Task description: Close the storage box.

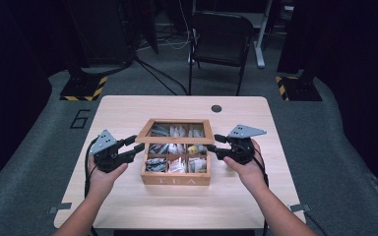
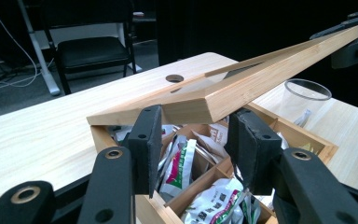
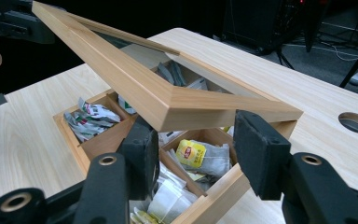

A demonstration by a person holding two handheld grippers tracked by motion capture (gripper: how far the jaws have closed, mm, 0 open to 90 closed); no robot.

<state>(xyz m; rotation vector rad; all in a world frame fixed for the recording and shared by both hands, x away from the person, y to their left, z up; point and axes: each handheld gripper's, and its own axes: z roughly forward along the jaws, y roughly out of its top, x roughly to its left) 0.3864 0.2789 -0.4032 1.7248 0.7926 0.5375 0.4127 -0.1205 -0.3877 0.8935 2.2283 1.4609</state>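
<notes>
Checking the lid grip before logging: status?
Left gripper and right gripper shut on lid front corners. Lid part raised over tea box. Glass beside box, not touching lid.

Wooden tea box (image 1: 176,180) (front wall lettered "TEA") sits at the middle of the table, its compartments holding assorted tea sachets (image 3: 198,156). Its hinged lid (image 2: 242,88), a light wood frame around a clear pane, stands partly raised, tilted up from the rear edge over the open compartments.
</notes>
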